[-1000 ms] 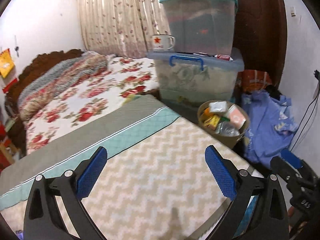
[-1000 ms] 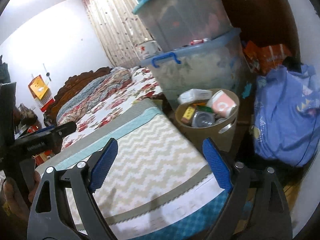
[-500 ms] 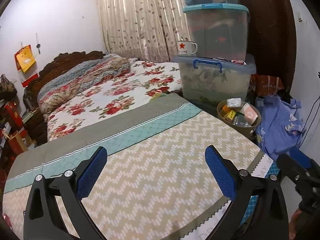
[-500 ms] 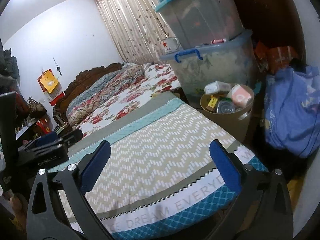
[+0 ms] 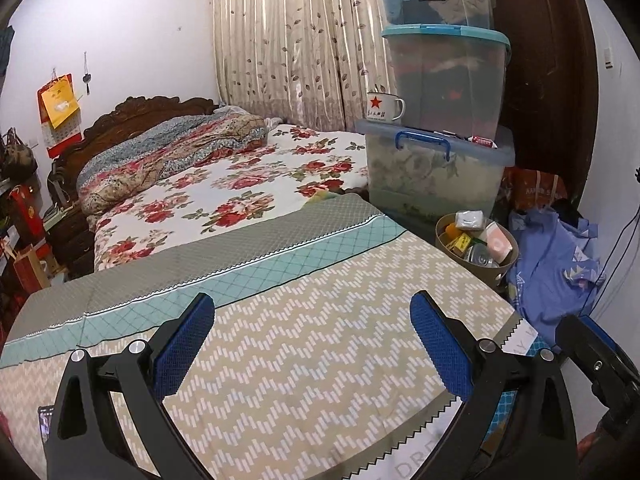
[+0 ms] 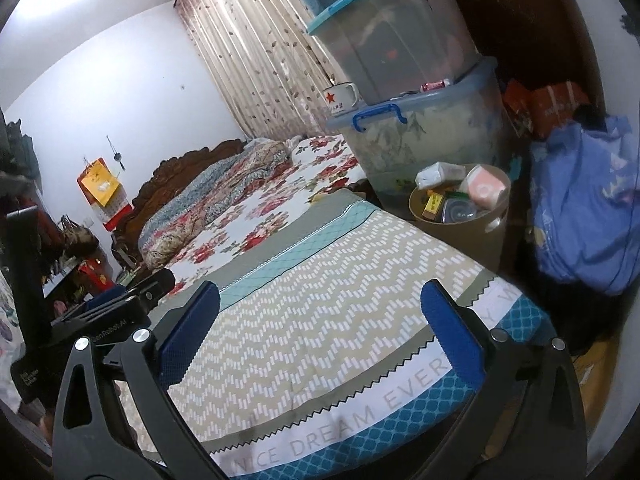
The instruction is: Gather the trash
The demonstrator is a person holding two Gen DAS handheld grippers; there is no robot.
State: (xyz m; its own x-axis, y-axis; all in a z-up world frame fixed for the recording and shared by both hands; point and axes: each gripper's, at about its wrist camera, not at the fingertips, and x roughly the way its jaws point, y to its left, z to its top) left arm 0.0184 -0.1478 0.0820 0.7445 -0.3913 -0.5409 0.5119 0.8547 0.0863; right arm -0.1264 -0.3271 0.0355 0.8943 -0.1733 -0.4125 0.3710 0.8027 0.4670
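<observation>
A tan round trash bin (image 5: 496,270) stands on the floor past the far right corner of the bed; it also shows in the right wrist view (image 6: 452,236). It holds several pieces of trash, among them a white pack (image 5: 470,219) and a pink box (image 6: 485,190). My left gripper (image 5: 312,344) is open and empty above the zigzag blanket (image 5: 304,360), well back from the bin. My right gripper (image 6: 320,328) is open and empty above the same blanket (image 6: 320,304). No loose trash shows on the bed.
Stacked plastic storage boxes (image 5: 436,168) with a star mug (image 5: 384,106) stand behind the bin. A blue cloth heap (image 5: 556,276) lies to its right by the wall. A floral bed (image 5: 224,184) and curtains (image 5: 296,40) lie beyond.
Both grippers have pulled back and up from the bin, so the bin looks smaller and more of the blanket and room is in view. Both stay open and empty.
</observation>
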